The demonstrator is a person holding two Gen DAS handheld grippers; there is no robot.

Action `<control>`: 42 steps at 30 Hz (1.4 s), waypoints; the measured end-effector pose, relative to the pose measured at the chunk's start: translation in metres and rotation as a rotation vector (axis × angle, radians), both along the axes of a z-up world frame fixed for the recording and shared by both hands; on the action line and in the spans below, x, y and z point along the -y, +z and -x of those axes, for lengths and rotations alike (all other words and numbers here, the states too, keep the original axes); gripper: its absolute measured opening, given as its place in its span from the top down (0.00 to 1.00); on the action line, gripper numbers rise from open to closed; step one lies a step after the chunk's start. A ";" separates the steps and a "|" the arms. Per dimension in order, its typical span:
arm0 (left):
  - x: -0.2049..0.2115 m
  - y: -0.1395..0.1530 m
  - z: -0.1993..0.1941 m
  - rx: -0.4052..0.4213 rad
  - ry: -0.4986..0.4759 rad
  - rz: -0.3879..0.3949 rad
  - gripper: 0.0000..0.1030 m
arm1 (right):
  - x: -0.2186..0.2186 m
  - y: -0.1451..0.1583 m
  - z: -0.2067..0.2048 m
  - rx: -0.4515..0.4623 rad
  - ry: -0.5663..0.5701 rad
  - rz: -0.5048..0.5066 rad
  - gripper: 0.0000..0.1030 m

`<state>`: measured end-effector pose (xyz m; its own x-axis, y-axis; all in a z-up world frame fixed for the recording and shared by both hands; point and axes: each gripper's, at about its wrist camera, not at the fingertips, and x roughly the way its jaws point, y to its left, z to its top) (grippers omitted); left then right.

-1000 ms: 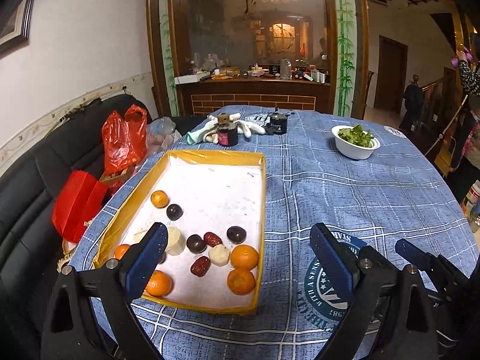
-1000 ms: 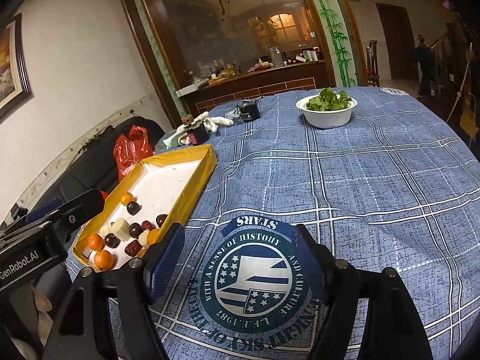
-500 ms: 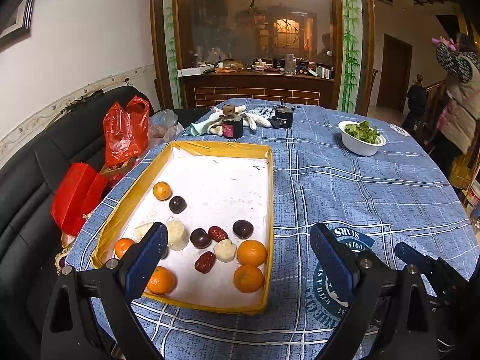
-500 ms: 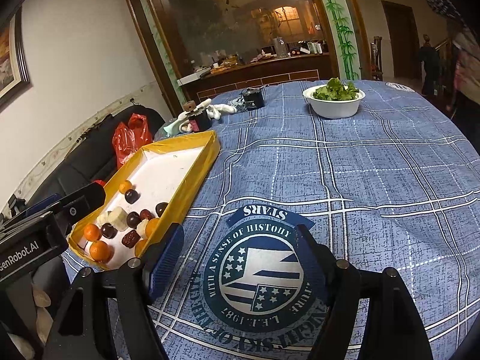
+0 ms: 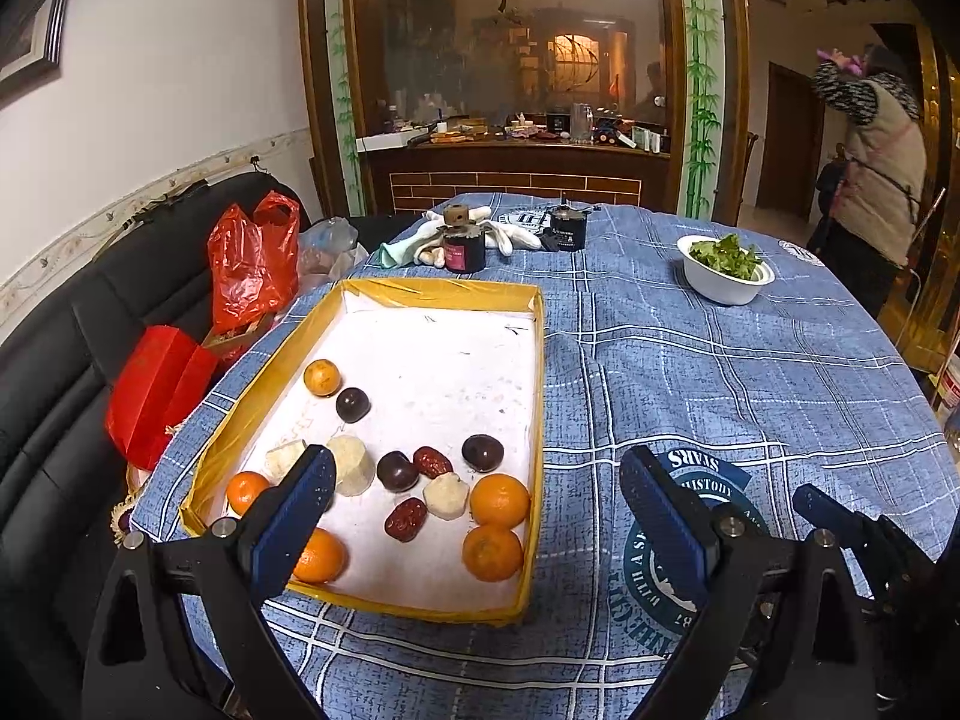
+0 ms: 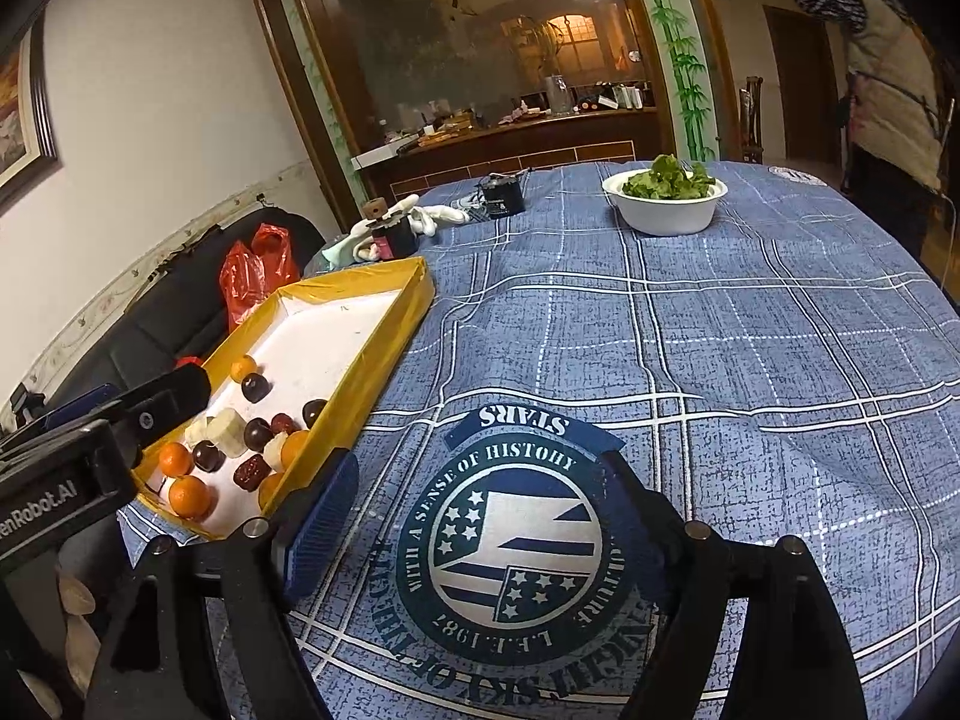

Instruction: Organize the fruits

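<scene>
A yellow-rimmed tray [image 5: 444, 291] with a white floor lies on the left of the table. In its near half lie several oranges [image 5: 499, 499], dark plums [image 5: 482, 452], red dates [image 5: 405, 519] and white chunks [image 5: 445, 495]. My left gripper [image 5: 477, 480] hovers open in front of the tray's near end, holding nothing. My right gripper [image 6: 477, 474] is over the round emblem [image 6: 510, 546] on the blue tablecloth, right of the tray [image 6: 384, 354]. Its jaws are opening with nothing between them.
A white bowl of greens [image 5: 725, 269] stands at the back right. A dark jar [image 5: 463, 243], white gloves and a black box [image 5: 567, 229] sit behind the tray. Red bags [image 5: 252, 258] lie on the black sofa at the left. A person [image 5: 870, 168] stands at the far right.
My right gripper's jaws have spread a little wider. A person has come into view at the far right with an arm raised. The fruits lie as before.
</scene>
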<state>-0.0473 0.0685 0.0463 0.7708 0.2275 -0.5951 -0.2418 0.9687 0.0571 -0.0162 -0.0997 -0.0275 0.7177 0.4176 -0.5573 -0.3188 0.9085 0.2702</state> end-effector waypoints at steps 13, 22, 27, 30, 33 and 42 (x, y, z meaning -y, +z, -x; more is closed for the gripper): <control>-0.002 0.003 0.006 0.039 0.008 0.020 0.08 | 0.002 -0.001 0.000 -0.003 -0.012 -0.004 0.17; -0.002 0.001 0.008 0.030 -0.001 0.032 0.08 | -0.007 0.003 0.010 0.023 0.003 0.029 0.17; -0.002 0.000 0.011 0.030 0.002 0.030 0.08 | -0.009 0.004 0.013 0.028 0.005 0.033 0.16; -0.002 0.000 0.014 0.031 0.001 0.029 0.08 | -0.009 0.005 0.015 0.032 0.002 0.032 0.15; 0.000 0.001 0.018 0.037 -0.002 0.027 0.08 | -0.009 0.007 0.018 0.038 0.002 0.032 0.15; 0.004 0.000 0.024 0.034 -0.010 0.019 0.08 | -0.011 0.009 0.028 0.056 0.018 0.031 0.15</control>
<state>-0.0709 0.0643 0.0459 0.7930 0.2084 -0.5725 -0.2333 0.9719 0.0306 -0.0440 -0.0886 -0.0187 0.7407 0.4139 -0.5292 -0.3487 0.9101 0.2238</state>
